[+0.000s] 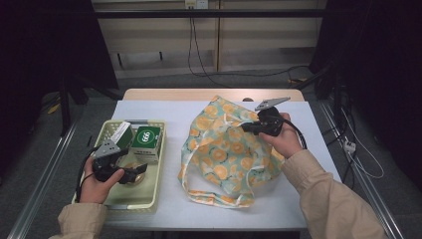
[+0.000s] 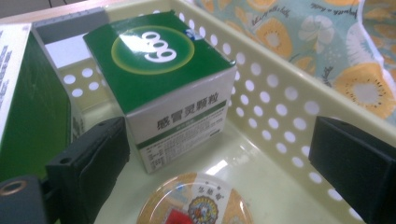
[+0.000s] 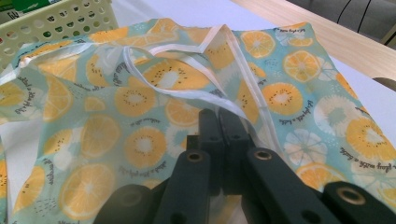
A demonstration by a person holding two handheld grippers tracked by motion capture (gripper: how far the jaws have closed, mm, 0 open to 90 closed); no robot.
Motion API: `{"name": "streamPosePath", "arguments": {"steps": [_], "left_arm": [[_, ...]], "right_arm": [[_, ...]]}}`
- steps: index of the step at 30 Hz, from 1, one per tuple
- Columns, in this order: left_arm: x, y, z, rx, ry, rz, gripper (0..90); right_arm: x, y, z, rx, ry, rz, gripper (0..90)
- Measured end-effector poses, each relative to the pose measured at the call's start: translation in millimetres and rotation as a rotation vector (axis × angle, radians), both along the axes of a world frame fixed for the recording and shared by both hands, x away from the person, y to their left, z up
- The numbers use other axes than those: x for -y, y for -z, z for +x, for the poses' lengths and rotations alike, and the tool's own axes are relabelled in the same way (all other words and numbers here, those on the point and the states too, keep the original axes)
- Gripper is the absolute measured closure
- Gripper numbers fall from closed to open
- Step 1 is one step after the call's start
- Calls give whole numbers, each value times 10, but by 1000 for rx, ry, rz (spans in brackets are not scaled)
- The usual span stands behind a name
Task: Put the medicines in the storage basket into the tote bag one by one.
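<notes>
Fruit-printed fabric is bunching under my right gripper (image 1: 255,127), whose jaws are pressing together on the upper edge of the cloth bag (image 1: 226,149), near its white piping; in the right gripper view the two black jaws are meeting over the fabric with no gap between them. I am holding the bag's mouth slightly raised while the rest of it is lying spread across the white table cover (image 1: 298,199), its long handle (image 1: 214,198) trailing toward the near edge. My left gripper (image 1: 133,173) is hanging inside the pale yellow perforated basket (image 1: 130,201) at the table's left, jaws standing wide apart and gripping nothing. Between those jaws, in the left gripper view, a round foil-lidded cup (image 2: 196,201) is sitting on the basket floor, just in front of a green and white medicine box (image 2: 173,88). A second green box (image 2: 23,102) is standing beside it, toward the basket's far corner
</notes>
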State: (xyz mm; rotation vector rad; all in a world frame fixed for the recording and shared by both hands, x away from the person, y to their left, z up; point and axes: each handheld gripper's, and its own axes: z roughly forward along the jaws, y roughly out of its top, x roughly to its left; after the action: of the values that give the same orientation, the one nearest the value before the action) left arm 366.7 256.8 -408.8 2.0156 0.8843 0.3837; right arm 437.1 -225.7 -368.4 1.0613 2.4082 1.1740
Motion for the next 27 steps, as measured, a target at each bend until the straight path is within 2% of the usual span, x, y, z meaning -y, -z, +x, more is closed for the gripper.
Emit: {"name": "streamPosePath", "arguments": {"steps": [5,7,11,13,14,20,22,24,26,27], "left_arm": [[1,8,6,4,3,44,49],[-1,1,-2,-5,15,35,51],[23,-42,-40,21,30,27,54],[39,-74,-55,13,65,34,53],[55,-79,-65,6,76,30,53],[48,4,-51,-49,118,98,55],[22,46,-22,-71,101,115,57],[5,91,9,-98,80,112,58],[-4,120,35,-111,60,146,58],[-12,133,51,-126,65,149,59]], "right_arm": [[-2,5,4,-1,0,3,900],[2,6,4,-1,0,2,900],[11,4,3,0,0,2,900],[13,4,2,0,1,3,900],[13,4,0,0,1,4,900],[-11,13,-8,-4,-6,1,900],[-16,17,-6,-4,-8,0,900],[-19,21,-2,-5,-9,-1,900],[-22,24,1,-5,-11,-1,900],[-22,26,3,-6,-11,1,900]]}}
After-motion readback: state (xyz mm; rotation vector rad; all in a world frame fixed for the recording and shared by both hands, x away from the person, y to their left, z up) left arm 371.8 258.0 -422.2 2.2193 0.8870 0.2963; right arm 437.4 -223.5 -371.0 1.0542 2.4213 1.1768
